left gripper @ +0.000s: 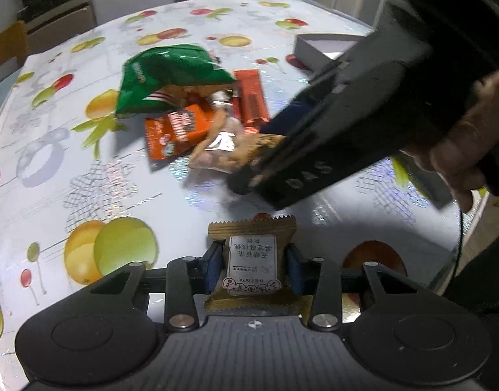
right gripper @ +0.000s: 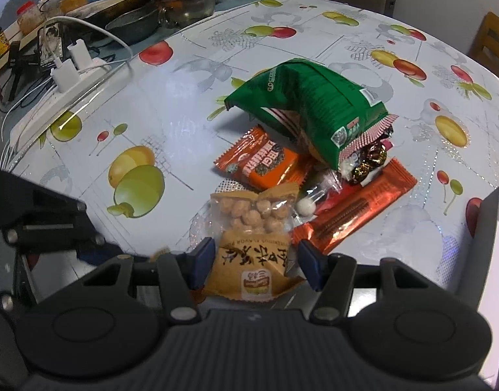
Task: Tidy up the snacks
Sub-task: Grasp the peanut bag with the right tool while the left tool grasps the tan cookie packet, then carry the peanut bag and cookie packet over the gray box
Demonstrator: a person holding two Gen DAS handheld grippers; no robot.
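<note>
The peanut packet [right gripper: 254,244] lies on the tabletop [right gripper: 184,104] between the right tongs [right gripper: 256,260] — half-open, not yet pinching, its long axis pointing away. The left tongs [left gripper: 254,260] clamp a small brown packet [left gripper: 252,257].

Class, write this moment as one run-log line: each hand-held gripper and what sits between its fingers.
left hand-held gripper: shut on brown wrapped cake | right hand-held gripper: around peanut packet, contact unclear | pile: green bag
</note>
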